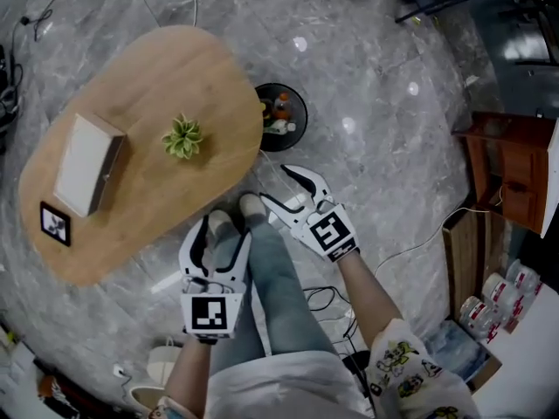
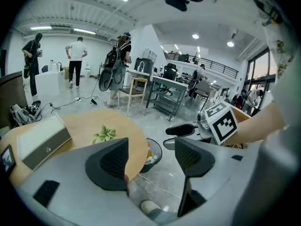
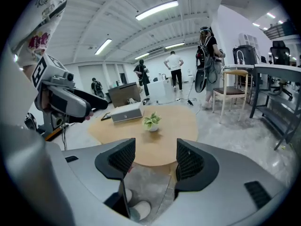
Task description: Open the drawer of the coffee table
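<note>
The low oval wooden desk [image 1: 166, 77] stands on the grey marble floor [image 1: 367, 77], just ahead and left of the person's shoes [image 1: 251, 204]. No view clearly shows its drawer, which is perhaps hidden under the top. On the desk lie a white box [image 1: 87, 160], a small green potted plant [image 1: 182, 137] and a square-marker card [image 1: 55, 223] near the rim. A round black bin [image 1: 281, 116] (with bottles and litter inside) sits just beside the desk's edge. The left gripper [image 1: 223, 238] hangs over the person's legs, released, its jaws apart with only floor and desk edge between them. The right gripper [image 1: 284, 188] is held beside it, also released and gripping nothing, and points toward the desk.
</note>
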{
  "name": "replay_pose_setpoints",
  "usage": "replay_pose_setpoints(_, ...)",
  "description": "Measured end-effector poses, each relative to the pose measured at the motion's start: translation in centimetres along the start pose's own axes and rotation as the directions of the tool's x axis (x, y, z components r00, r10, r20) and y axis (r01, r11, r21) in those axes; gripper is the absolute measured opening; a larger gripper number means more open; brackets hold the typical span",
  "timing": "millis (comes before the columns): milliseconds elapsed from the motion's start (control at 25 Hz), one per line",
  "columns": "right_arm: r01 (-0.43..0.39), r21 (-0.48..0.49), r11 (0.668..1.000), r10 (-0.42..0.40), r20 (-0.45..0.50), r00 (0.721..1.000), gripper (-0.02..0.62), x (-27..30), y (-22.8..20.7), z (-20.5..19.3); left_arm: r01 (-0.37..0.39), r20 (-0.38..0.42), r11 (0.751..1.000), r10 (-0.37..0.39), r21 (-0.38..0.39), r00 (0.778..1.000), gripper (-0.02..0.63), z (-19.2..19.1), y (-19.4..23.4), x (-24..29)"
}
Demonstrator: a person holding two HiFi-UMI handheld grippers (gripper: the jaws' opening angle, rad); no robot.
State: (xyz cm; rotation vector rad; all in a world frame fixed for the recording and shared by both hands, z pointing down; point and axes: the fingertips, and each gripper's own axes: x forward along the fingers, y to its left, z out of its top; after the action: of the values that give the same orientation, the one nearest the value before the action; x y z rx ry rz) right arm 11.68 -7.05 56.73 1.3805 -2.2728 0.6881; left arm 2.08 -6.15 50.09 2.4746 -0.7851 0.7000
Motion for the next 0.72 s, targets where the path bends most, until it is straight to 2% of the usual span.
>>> replay_pose_setpoints(280,-0.005,0.031,1.000,0.007,-0.065,0.998,0.241,4.2,-2.4,-6.0,0.054,-0.095,0.999,-0.054,0.001,0.994,0.284,-5.0,-0.3,4.7)
replay_pose_setpoints(560,-0.003,0.031,1.000,0.006,-0.091,0.996,0.241,7.6,-4.5,-10.2,0.135,-0.203,0.990,-0.124,0.040,0.971,0.284,-9.8,-1.8,8.6)
replay_pose_setpoints(720,-0.040,-0.010,0.999,0.039,-0.108,0.993,0.241,9.7,-4.8,-11.9,0.171,-0.255,0.983,-0.147,0.072,0.956,0.284,-12.6,-2.2,10.1)
